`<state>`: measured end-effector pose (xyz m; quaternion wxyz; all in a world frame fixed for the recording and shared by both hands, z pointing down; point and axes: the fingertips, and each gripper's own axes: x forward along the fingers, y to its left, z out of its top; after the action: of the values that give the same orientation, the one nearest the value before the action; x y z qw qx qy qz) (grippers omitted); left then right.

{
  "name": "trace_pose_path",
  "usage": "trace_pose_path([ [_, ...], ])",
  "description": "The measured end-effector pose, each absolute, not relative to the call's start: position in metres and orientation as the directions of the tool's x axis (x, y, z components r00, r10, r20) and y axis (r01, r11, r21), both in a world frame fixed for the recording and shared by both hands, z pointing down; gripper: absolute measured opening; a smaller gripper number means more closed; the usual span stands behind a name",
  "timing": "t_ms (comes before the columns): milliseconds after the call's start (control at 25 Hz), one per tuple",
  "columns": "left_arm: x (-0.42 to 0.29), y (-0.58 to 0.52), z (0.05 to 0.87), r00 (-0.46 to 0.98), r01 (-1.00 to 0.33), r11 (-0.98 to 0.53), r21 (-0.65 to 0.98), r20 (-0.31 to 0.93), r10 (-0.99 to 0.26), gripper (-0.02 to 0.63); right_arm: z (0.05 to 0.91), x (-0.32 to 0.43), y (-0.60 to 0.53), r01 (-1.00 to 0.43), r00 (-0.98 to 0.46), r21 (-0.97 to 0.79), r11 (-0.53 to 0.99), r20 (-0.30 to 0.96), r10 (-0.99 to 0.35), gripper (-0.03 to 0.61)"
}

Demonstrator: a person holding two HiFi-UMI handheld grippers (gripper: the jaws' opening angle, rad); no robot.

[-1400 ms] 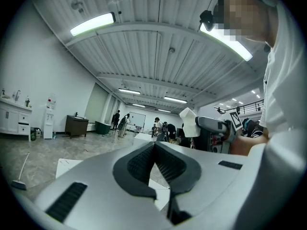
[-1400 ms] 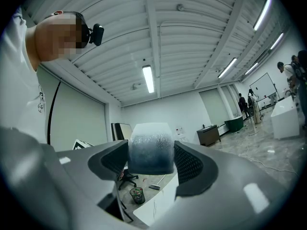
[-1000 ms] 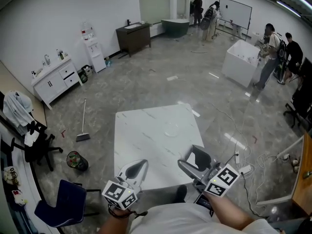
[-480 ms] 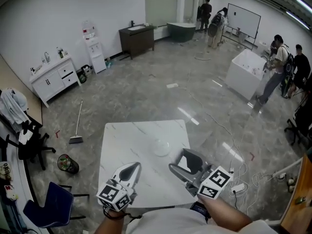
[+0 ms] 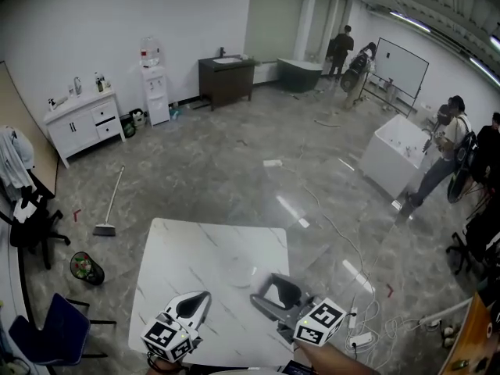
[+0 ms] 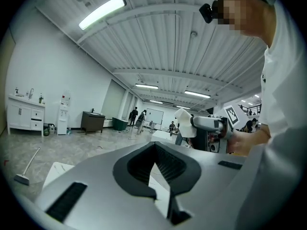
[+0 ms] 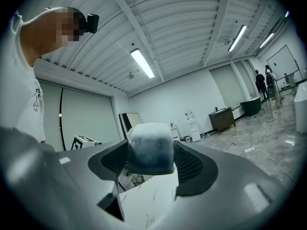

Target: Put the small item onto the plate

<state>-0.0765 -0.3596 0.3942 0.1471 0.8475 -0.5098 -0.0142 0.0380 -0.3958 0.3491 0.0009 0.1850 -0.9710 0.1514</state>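
Note:
A white marble table (image 5: 180, 256) fills the lower middle of the head view. On it, a faint clear plate (image 5: 238, 273) lies just ahead of the grippers. My right gripper (image 5: 273, 291) hovers over the table's near right part, shut on a small pale block (image 7: 149, 147) that sits between its fingers. In the left gripper view the same block (image 6: 185, 123) shows at the tip of the right gripper. My left gripper (image 5: 191, 307) hangs over the near edge, to the left of the plate. Its jaws meet at the tips with nothing held (image 6: 156, 158).
A blue chair (image 5: 47, 338) stands left of the table, with a waste bin (image 5: 86, 268) and a broom (image 5: 105, 209) beyond. Cables and a power strip (image 5: 355, 338) lie on the floor to the right. A white tub (image 5: 394, 158) and several people are far right.
The view has lifted, so the table, plate and both grippers sit lower and further left in the frame. The right gripper keeps its hold on the block.

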Motion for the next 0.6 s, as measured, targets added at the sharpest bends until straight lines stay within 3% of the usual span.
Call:
trace_pose_path([
  [600, -0.133, -0.454, 0.495, 0.511, -0.833, -0.428, 0.351, 0.192, -0.838, 0.006, 0.465, -0.036, -0.494, -0.431, -0.901, -0.319, 0.844, 0.200, -0.384, 0.292],
])
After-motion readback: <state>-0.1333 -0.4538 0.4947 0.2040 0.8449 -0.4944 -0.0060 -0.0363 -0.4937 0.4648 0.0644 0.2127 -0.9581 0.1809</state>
